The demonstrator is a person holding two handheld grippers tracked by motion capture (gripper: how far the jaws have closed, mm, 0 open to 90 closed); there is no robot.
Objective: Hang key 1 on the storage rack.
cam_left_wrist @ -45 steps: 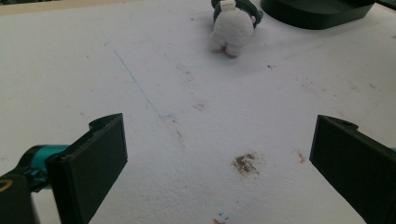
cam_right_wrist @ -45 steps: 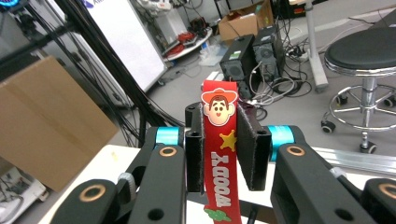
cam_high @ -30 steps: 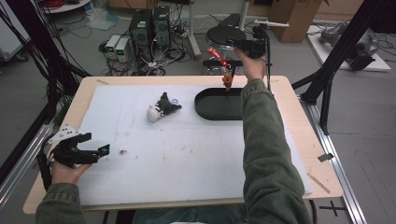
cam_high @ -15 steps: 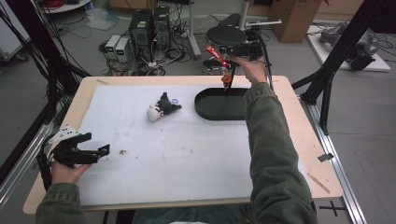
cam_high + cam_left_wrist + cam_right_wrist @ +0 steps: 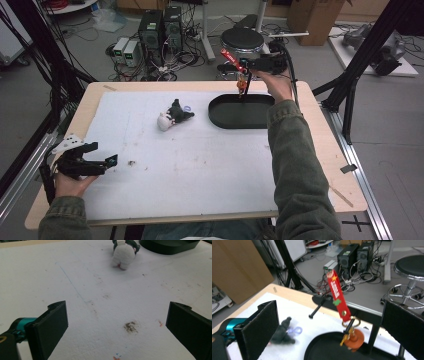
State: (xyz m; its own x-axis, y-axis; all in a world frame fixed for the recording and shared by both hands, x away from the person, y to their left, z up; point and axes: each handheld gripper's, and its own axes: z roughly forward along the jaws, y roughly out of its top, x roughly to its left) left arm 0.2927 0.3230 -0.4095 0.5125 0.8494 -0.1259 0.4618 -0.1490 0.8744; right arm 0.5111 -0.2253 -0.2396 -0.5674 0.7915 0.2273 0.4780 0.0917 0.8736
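A: The right gripper (image 5: 329,330) is gaping wide, its jaws just opening and gripping nothing.

B: And the red keychain (image 5: 338,298) is dangling between them over the black tray (image 5: 240,116), untouched.

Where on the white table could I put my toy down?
The big white mat is bare between the left gripper, the plush toy and the sleeve. It is crowded at the black tray, where the keychain hangs.
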